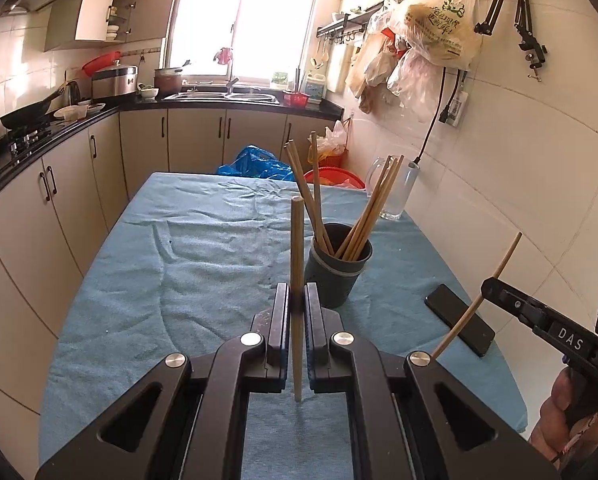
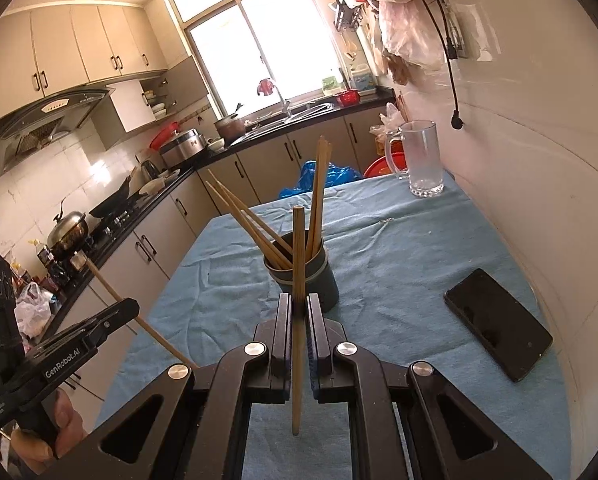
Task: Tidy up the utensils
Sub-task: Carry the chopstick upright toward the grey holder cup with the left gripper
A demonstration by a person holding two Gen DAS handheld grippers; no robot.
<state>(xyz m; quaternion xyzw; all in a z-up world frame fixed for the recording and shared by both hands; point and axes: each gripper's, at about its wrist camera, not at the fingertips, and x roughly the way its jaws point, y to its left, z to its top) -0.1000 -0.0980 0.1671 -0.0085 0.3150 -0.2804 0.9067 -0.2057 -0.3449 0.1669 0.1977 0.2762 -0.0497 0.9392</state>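
Observation:
A dark grey cup stands on the blue cloth and holds several wooden chopsticks; it also shows in the right wrist view. My left gripper is shut on one upright chopstick, just left of and nearer than the cup. My right gripper is shut on another upright chopstick, just before the cup. Each gripper shows in the other's view, the right gripper at right and the left gripper at left, each with its chopstick.
A black phone lies on the cloth to the right of the cup. A glass mug stands at the far right corner by the tiled wall. Kitchen counters run along the left and the back.

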